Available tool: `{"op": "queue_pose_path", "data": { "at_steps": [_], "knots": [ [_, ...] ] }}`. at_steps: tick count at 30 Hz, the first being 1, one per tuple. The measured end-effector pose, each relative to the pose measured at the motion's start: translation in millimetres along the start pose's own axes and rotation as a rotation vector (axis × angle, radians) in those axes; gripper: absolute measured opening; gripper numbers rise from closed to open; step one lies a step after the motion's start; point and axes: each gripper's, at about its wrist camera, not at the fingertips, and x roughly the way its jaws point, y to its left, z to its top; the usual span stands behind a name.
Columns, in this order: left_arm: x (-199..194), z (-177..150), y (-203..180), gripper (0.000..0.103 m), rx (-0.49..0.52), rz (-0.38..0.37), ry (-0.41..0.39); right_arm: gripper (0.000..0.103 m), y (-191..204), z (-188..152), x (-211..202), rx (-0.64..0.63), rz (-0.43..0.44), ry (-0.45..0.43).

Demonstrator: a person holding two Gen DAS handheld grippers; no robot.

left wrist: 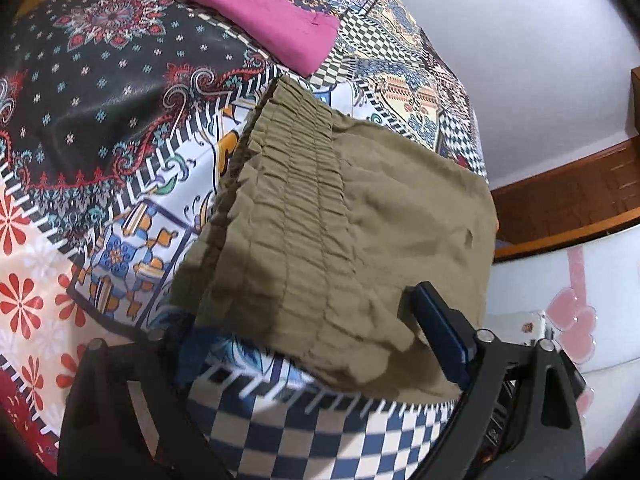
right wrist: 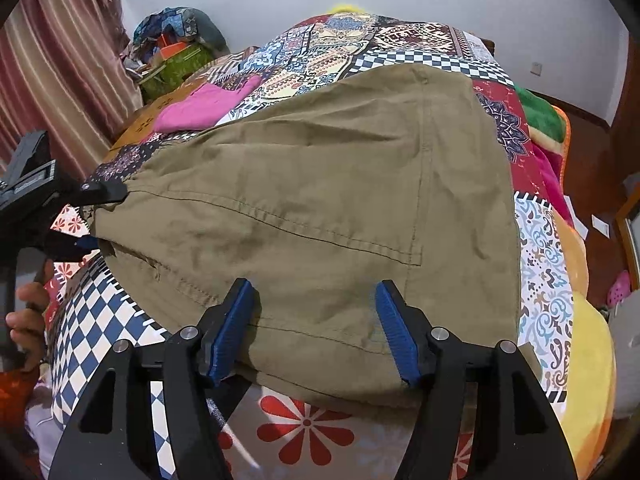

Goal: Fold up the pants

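The olive pants lie folded in a broad block on the patchwork bedspread, the gathered elastic waistband toward the left. My left gripper straddles the waistband's near corner: one blue pad rests on top of the cloth and the other finger is mostly hidden below it, jaws wide apart. In the right wrist view the pants fill the middle, and the left gripper sits at their left edge. My right gripper stands open over their near edge, its pads apart on the cloth.
A folded pink garment lies farther back on the bed. A green blanket and yellow bedding line the right side. A pile of belongings sits by the curtain. A person's hand holds the left gripper's handle.
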Motion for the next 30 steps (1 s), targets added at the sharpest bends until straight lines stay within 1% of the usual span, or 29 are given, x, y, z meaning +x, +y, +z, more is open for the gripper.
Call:
{"op": "queue_pose_path", "data": {
  "at_steps": [1, 2, 4, 5, 7, 9, 11, 13, 17, 19, 21, 25, 28, 30],
  "knots": [
    [2.0, 1.3, -1.3, 0.084, 0.006, 0.007, -0.007, 0.060, -0.1, 0.0, 0.0, 0.000, 0.001, 0.001],
    [4.6, 3.6, -2.0, 0.078, 0.010, 0.010, -0.009, 0.060, -1.8, 0.9, 0.8, -0.001, 0.001, 0.001],
    [5.2, 5.0, -2.0, 0.073, 0.012, 0.012, -0.018, 0.060, -0.8, 0.6, 0.4, -0.004, -0.002, 0.003],
    [4.9, 5.2, -1.4, 0.069, 0.008, 0.010, -0.023, 0.060, -0.2, 0.8, 0.4, -0.004, -0.003, 0.003],
    [1.7, 3.9, -1.3, 0.057, 0.012, 0.014, -0.040, 0.061, 0.3, 0.6, 0.2, -0.004, -0.003, 0.006],
    [-1.0, 1.2, -6.7, 0.045, 0.052, 0.022, -0.055, 0.061, 0.1, 1.5, 0.1, -0.003, -0.004, 0.011],
    [-4.5, -1.6, -17.3, 0.042, 0.111, 0.063, -0.093, 0.061, 0.4, 2.7, -0.1, -0.007, -0.004, 0.021],
    [-11.0, -5.8, -31.3, 0.039, 0.193, 0.109, -0.144, 0.061, 1.1, 5.3, -1.0, -0.012, -0.009, 0.033],
    [-22.8, -11.5, -50.6, 0.036, 0.302, 0.146, -0.211, 0.061, 3.8, 13.6, -5.2, -0.034, -0.028, 0.048],
    [-29.3, -14.3, -57.9, 0.036, 0.348, 0.155, -0.241, 0.061, 8.1, 21.4, -13.1, -0.049, -0.031, 0.021],
    [-35.3, -17.3, -61.5, 0.035, 0.379, 0.162, -0.261, 0.061, 17.8, 35.8, -25.0, -0.069, -0.025, -0.034],
    [-46.2, -21.5, -68.4, 0.035, 0.438, 0.177, -0.303, 0.061, 45.8, 66.4, -32.5, -0.119, 0.019, -0.104],
    [-52.2, -22.1, -71.6, 0.035, 0.459, 0.185, -0.320, 0.061, 70.6, 76.5, -23.5, -0.164, 0.059, -0.108],
    [-58.0, -21.9, -68.4, 0.035, 0.465, 0.191, -0.331, 0.061, 87.4, 76.4, -12.1, -0.196, 0.075, -0.094]
  ]
}}
